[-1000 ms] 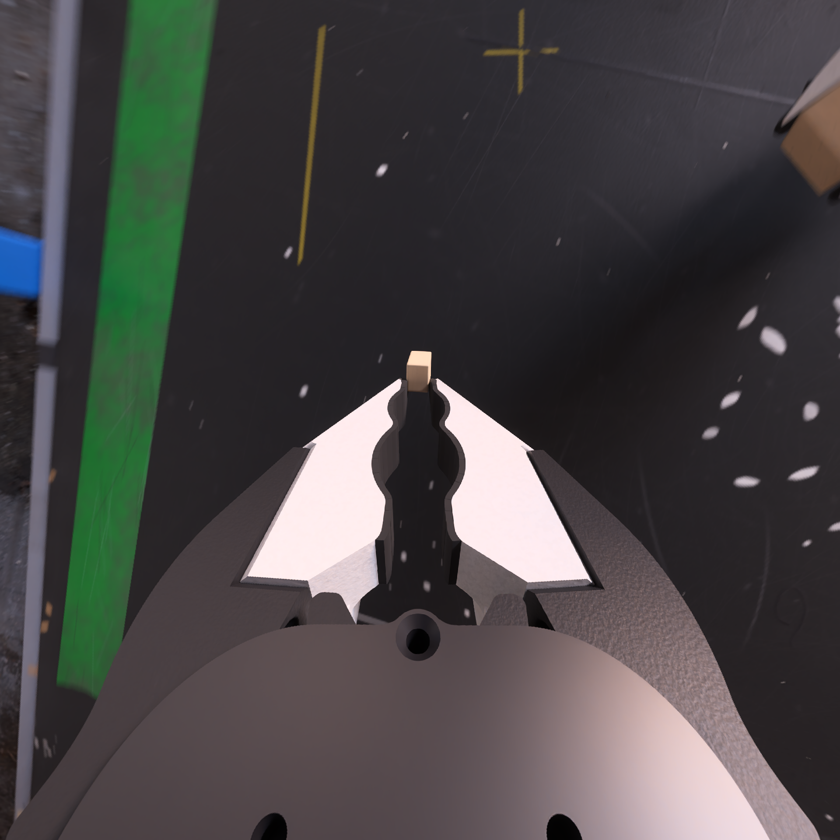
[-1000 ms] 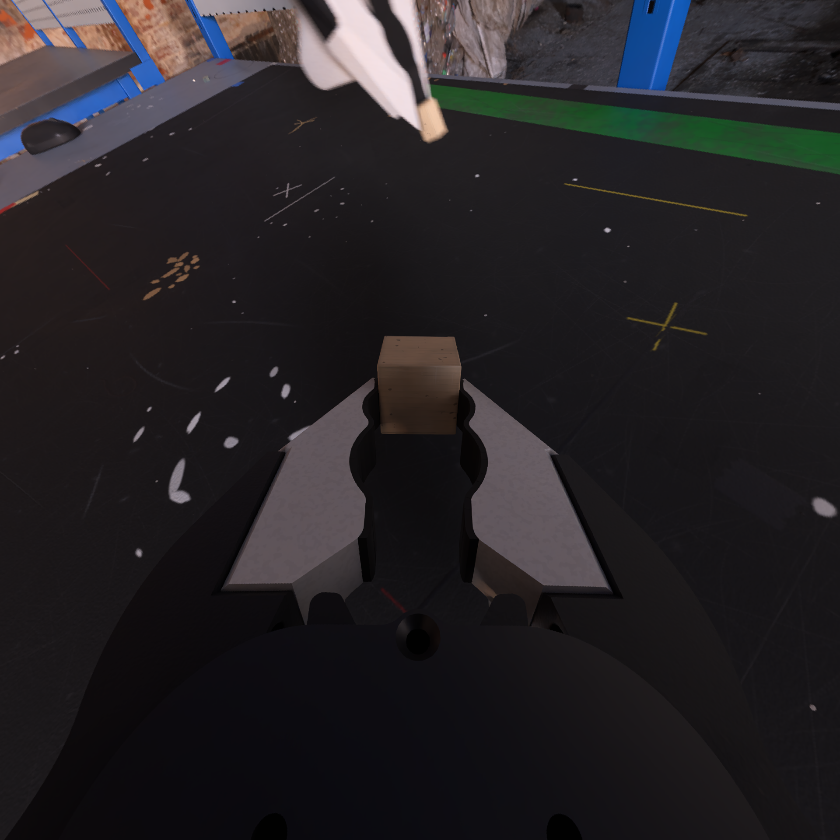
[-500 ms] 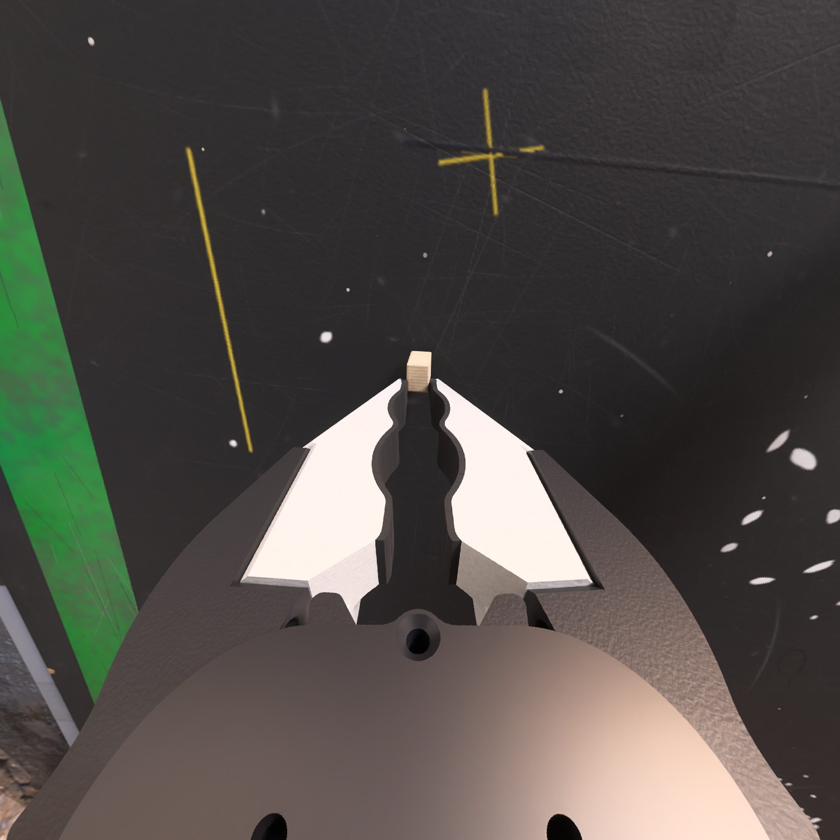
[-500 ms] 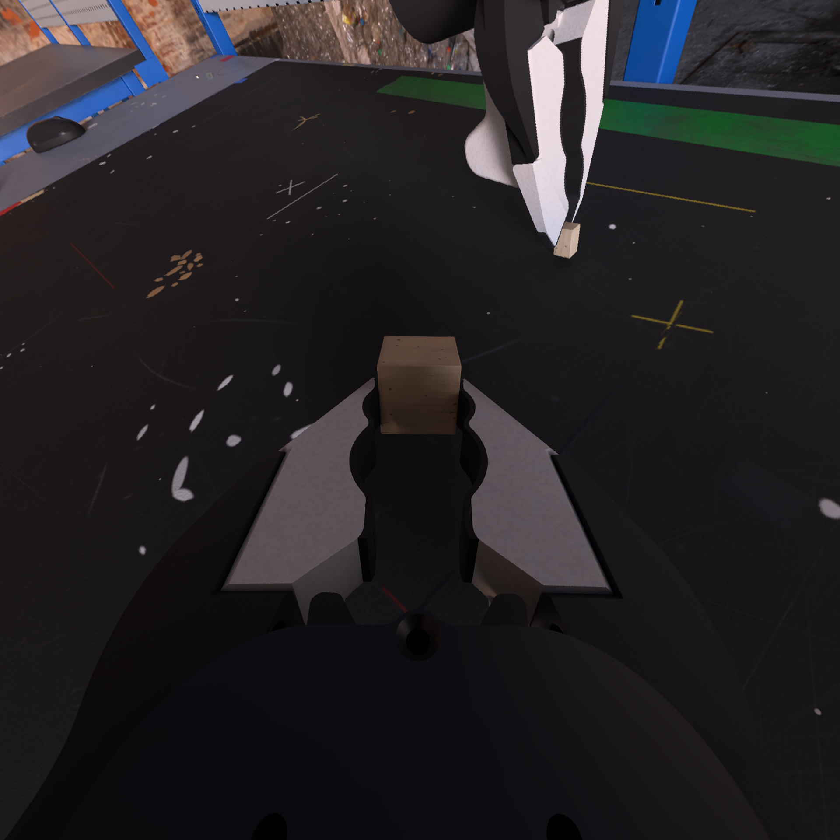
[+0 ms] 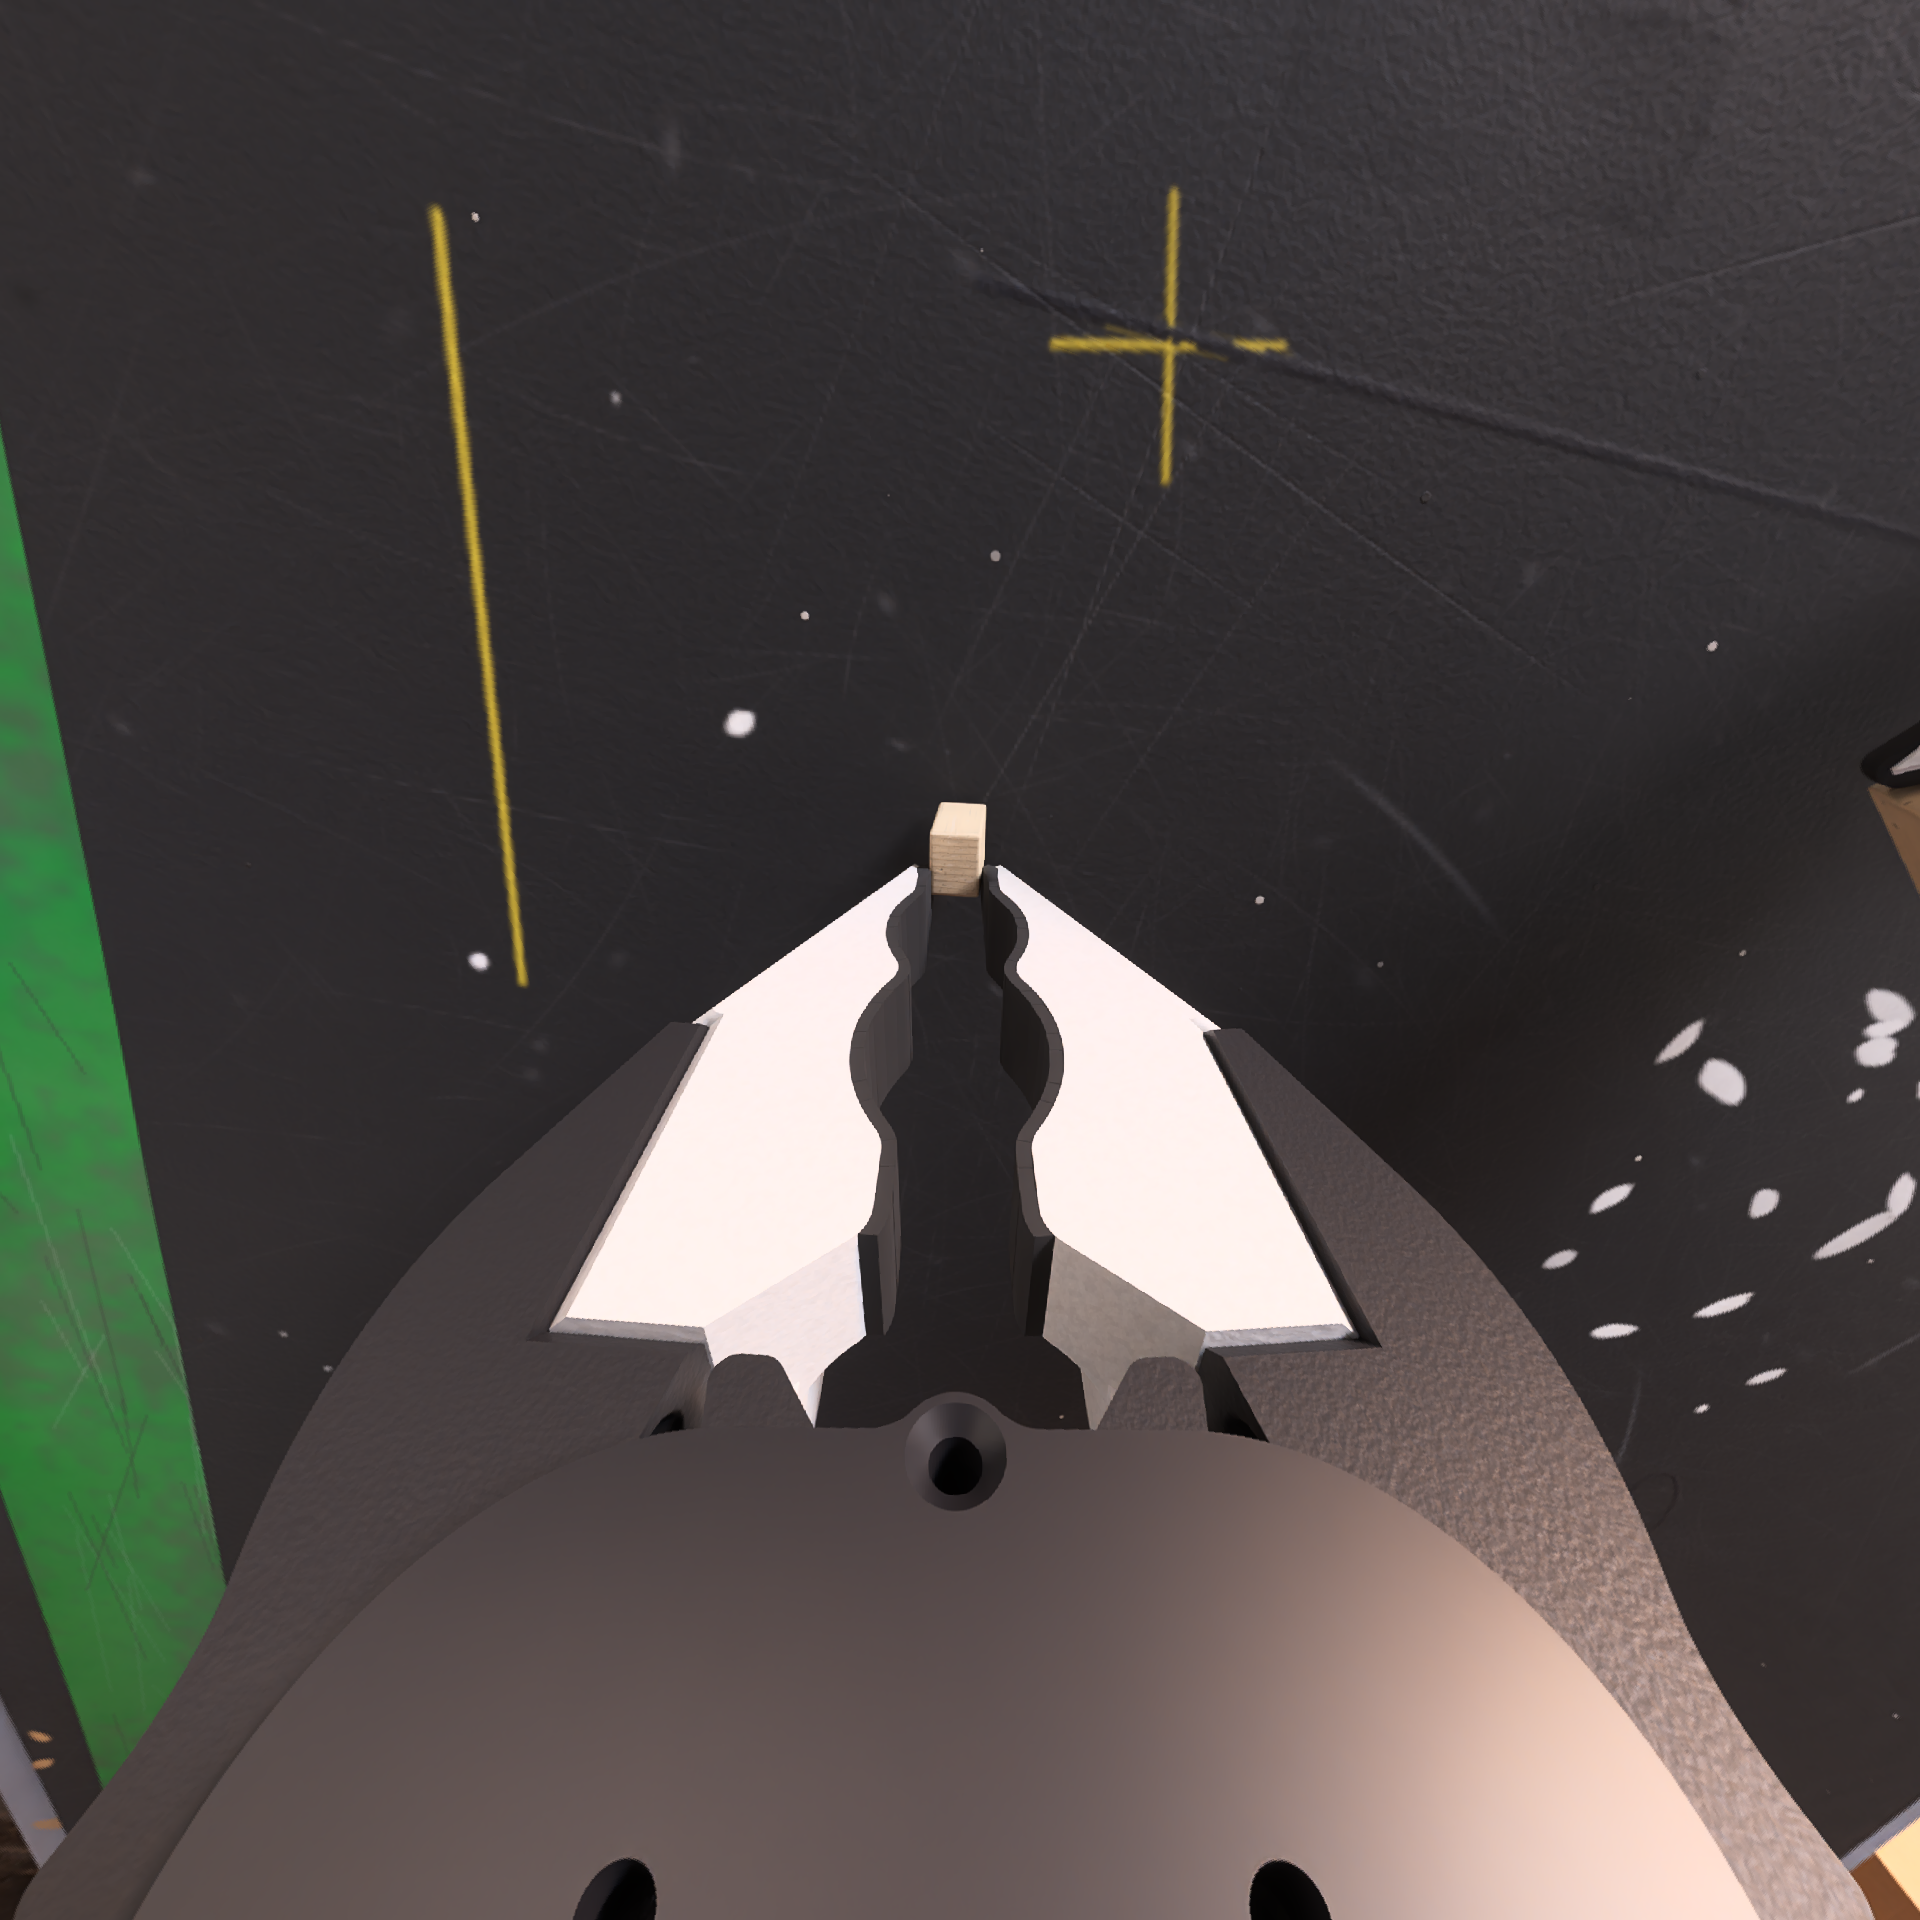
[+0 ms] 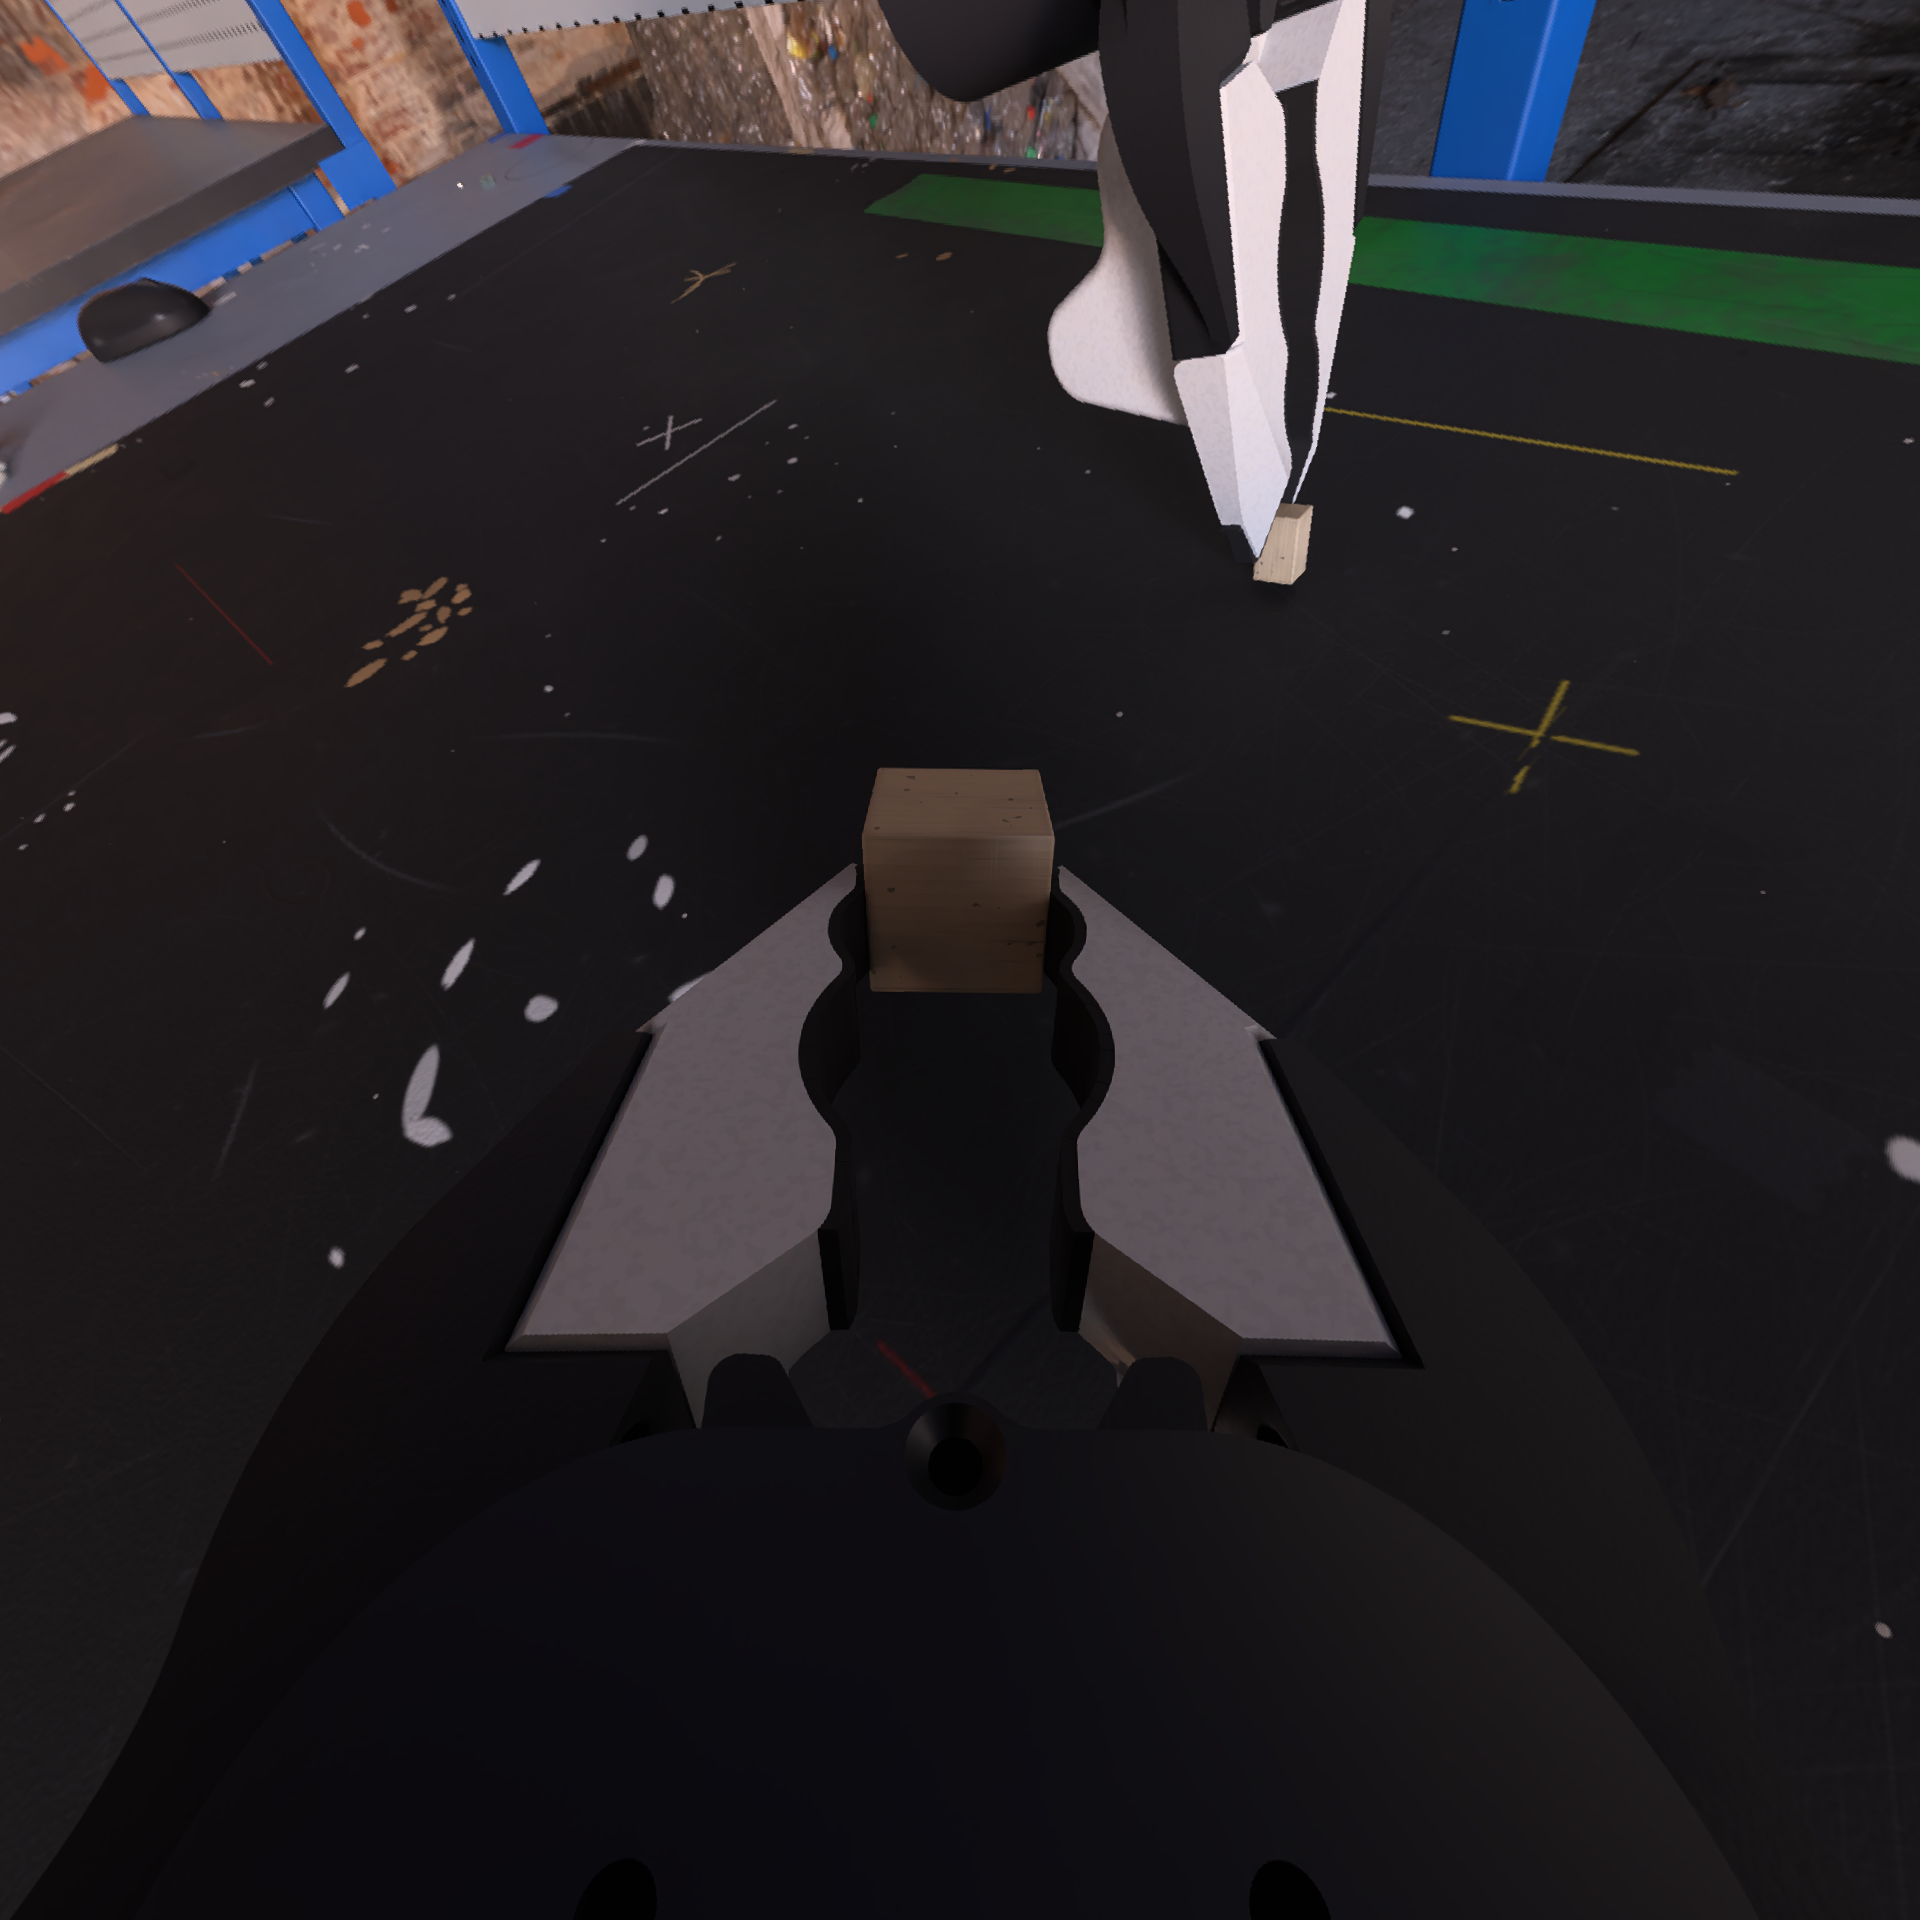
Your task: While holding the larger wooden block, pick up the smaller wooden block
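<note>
My right gripper [image 6: 956, 920] is shut on the larger wooden block [image 6: 956, 831], a tan cube held between its fingertips above the black table [image 6: 727, 675]. My left gripper [image 5: 957, 888] is shut on the smaller wooden block [image 5: 958, 844], a tiny pale cube that sticks out past its tips. In the right wrist view the left gripper [image 6: 1276, 520] points steeply down at the far right, with the small block [image 6: 1280, 548] at or just above the table surface. An edge of the larger block [image 5: 1899, 842] shows at the right border of the left wrist view.
A green strip [image 6: 1610, 281] runs along the table's far edge. A yellow line [image 5: 478, 592] and a yellow cross [image 5: 1169, 343] are marked on the table near the left gripper. A black rounded object [image 6: 135, 317] lies on a grey surface at the far left. Blue posts [image 6: 1507, 94] stand behind.
The left gripper has come down and to the right with the small block, from high above the table to just over it. The right gripper has stayed still with the larger block.
</note>
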